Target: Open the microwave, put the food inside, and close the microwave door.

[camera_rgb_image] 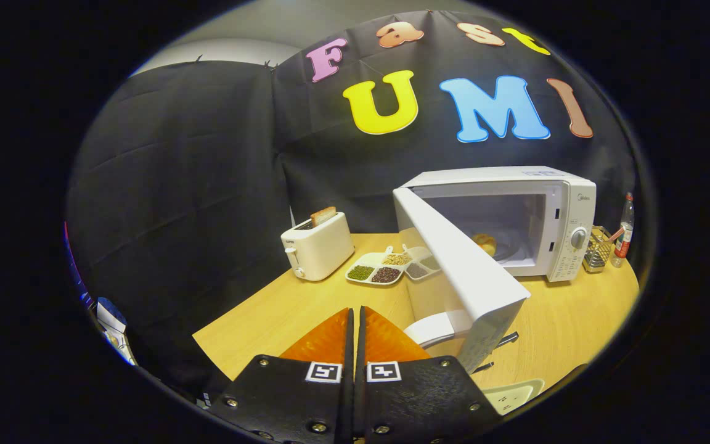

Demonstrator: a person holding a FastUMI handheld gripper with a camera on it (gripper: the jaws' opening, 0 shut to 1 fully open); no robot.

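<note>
Gripper: my gripper (355,320) has its fingers pressed together with nothing between them, held low over the table (281,308).
Door: the microwave door (463,265) stands swung wide open, its free edge and handle (438,327) just ahead of my fingers and slightly to their right.
Food: a rounded golden piece of food (484,242) already sits inside the microwave (515,222), on the turntable, partly hidden by the door.
Step in hand: I judge opening and loading are done; closing the door is what remains.
Next move: I would bring the closed fingers against the outer face of the door near its free edge and push it round toward the cavity until it latches.
In the way: nothing lies in the door's swing path that I can see.
Around: a toaster (318,246) with a slice of bread (323,215) stands well left of the microwave; a divided tray (392,266) of beans and grains sits between them, near the door's hinge side.
Far side: a wire basket (598,250) and a bottle (625,231) stand just right of the microwave.
</note>
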